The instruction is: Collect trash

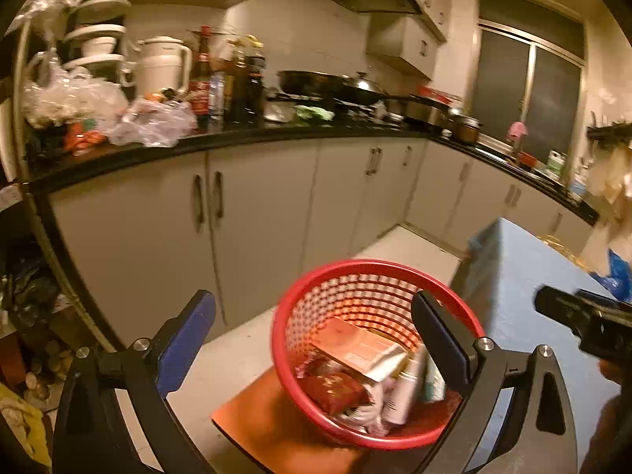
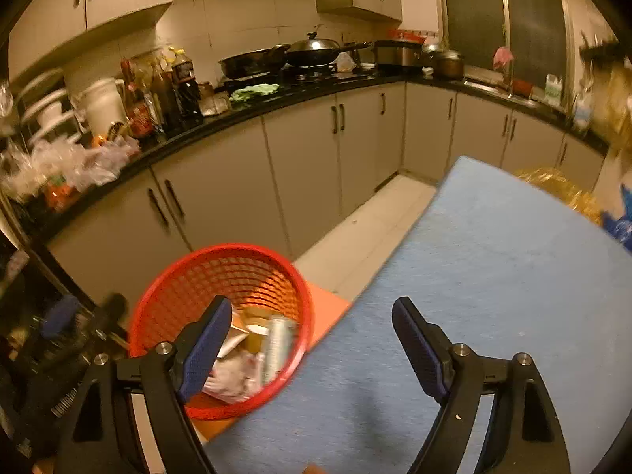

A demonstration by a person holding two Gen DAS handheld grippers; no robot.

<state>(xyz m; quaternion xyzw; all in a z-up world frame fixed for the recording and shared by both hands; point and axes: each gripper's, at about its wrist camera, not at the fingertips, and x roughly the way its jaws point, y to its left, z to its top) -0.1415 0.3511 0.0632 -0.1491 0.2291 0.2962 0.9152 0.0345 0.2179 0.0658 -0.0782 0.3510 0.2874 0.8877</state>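
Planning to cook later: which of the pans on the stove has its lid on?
The right-hand wok, under a shiny domed lid; the pan left of it sits uncovered.

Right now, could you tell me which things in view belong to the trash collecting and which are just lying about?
Belongs to the job:
- red basket
- wrappers and packets in it
- left tool, open and empty
- right tool, open and empty

Just lying about:
- bottles
- woks
- white jug
- plastic bags on the counter
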